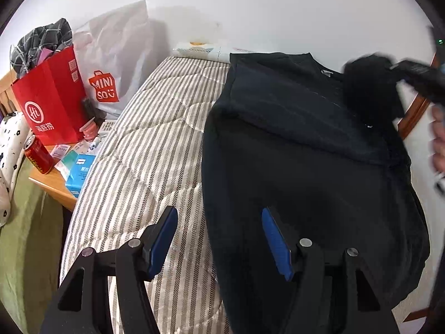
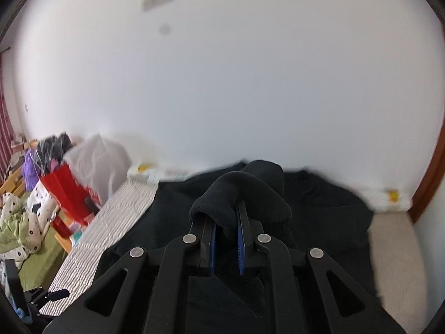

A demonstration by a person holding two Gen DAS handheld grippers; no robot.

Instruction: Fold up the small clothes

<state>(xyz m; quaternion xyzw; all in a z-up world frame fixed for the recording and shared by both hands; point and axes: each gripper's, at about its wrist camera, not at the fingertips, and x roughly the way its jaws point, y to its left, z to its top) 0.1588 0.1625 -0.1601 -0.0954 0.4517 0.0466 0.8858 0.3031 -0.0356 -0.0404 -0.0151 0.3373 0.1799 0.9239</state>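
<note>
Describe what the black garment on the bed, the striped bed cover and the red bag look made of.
Black garment: soft matte knit, probably fleece or cotton; ribbed cuff visible. Striped quilted bed cover: woven fabric, stitched quilting lines. Red shopping bag: stiff matte paper, apparently; crisp folded edges.

Black garment (image 1: 306, 167): matt knit cloth, ribbed at the cuff (image 2: 244, 292). Bed cover (image 1: 155, 144): quilted woven cloth, striped, matt. Left tongs (image 1: 219, 239): matt black plastic arms, smooth blue pads (image 1: 164, 239), bright metal pins. Red bag (image 1: 52, 103): glossy paper. White bag (image 1: 116, 55): thin plastic film. Can (image 1: 37, 154): shiny metal. Table (image 1: 55, 186): wood.
</note>
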